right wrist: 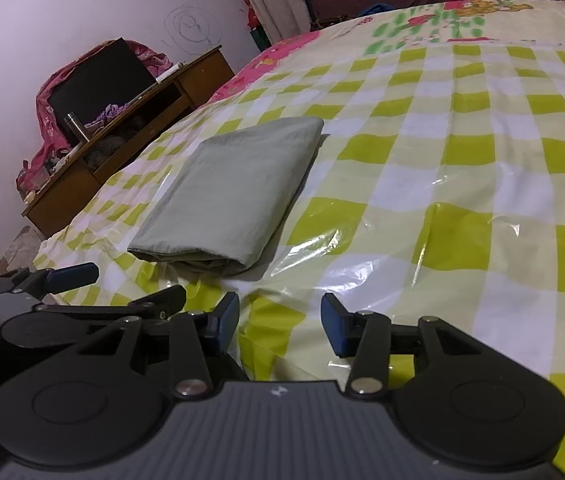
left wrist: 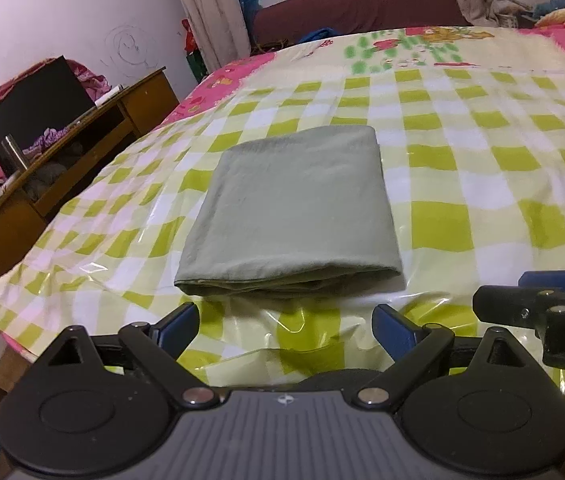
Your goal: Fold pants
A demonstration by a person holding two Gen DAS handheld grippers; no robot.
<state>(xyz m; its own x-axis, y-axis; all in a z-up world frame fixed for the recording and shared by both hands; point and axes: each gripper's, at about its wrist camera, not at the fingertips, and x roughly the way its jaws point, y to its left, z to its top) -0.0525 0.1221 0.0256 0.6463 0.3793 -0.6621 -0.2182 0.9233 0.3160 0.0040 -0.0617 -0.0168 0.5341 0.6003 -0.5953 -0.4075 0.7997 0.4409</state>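
While the folded sage-green cotton pants lie centre-frame, both hand-held grippers, left and right, gape empty; a careless nudge could undo the stack.

Matt cloth pants, glossy plastic sheet

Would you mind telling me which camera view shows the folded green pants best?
The left wrist view: the folded pants lie centred straight ahead of the open left tool, with all four edges and the layered near fold visible. The right wrist view shows them too, but off to the left and at a slant, ahead of the open right tool.
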